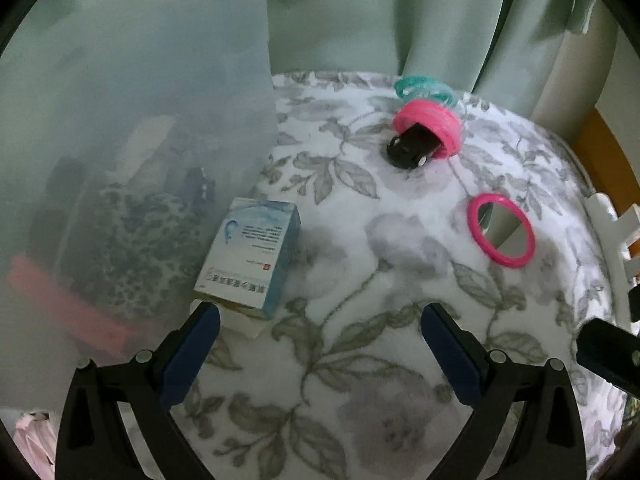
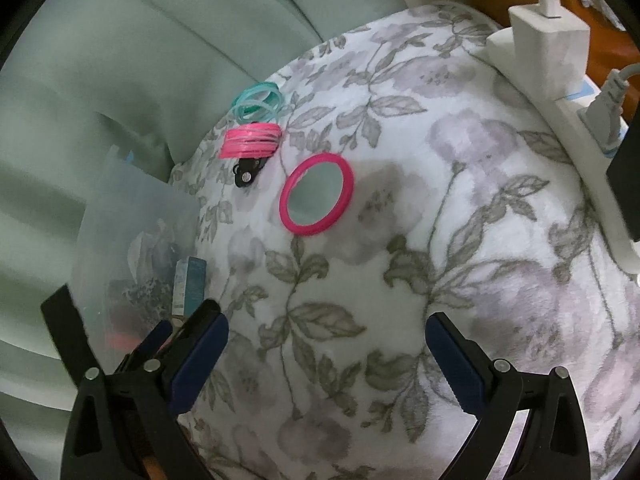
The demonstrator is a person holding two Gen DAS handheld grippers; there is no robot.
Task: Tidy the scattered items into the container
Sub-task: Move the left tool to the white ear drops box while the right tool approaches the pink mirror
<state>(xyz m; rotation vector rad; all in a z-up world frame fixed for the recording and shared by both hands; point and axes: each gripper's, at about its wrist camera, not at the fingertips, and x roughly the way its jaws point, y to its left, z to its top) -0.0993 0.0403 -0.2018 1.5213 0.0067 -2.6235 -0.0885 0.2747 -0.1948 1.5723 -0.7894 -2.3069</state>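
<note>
A frosted plastic container [image 1: 132, 128] stands at the left on the floral blanket [image 1: 360, 240], with dark items and something pink dimly visible through its wall. A blue-and-white box [image 1: 250, 252] lies beside it, just ahead of my open left gripper [image 1: 320, 320]. Farther off, a black toy car [image 1: 412, 148] pokes out of a pink coil [image 1: 430, 122], with a teal coil [image 1: 424, 88] behind. A pink-rimmed round mirror [image 1: 502, 230] lies to the right. My right gripper [image 2: 326, 328] is open above the blanket, nearer than the mirror [image 2: 316, 194], pink coil [image 2: 250, 140] and container [image 2: 132, 248].
A white power strip [image 2: 560, 80] with a charger block and plugged cable runs along the right edge of the blanket. Pale green curtains [image 1: 400, 12] hang behind. An orange wooden surface [image 1: 600, 148] shows at the far right. The left gripper's fingers [image 2: 156, 340] show beside the container.
</note>
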